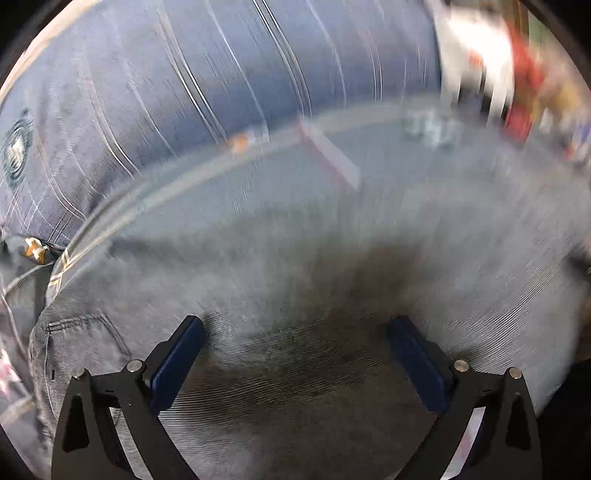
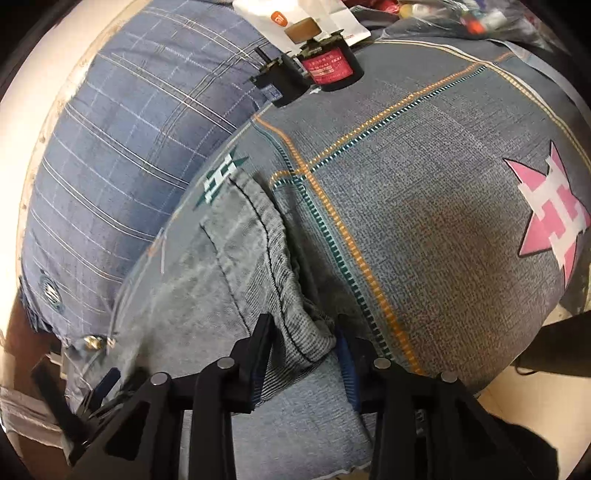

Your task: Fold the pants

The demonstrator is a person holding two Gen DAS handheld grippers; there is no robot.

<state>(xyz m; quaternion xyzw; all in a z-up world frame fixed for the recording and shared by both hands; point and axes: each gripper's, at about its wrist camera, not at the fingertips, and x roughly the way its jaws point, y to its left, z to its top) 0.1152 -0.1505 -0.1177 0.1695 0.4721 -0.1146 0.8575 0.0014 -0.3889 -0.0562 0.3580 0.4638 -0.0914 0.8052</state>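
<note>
Clamped between the right gripper (image 2: 306, 354) fingers: a bunched seam fold of grey jeans (image 2: 236, 266), running up and leftward across the patterned bedspread (image 2: 424, 192). Spread wide over flat denim, gripping nothing: left gripper (image 1: 297, 354). Nearer the fold: right side.

orange "mi" logo on white box (image 2: 295, 22); red label (image 2: 325, 66) unreadable

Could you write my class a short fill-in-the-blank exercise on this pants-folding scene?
1. The right claw is shut on the grey ____.
2. The left claw hangs ____ above the fabric.
3. The star on the bedspread is ____.

Missing words: pants; open; pink
</note>
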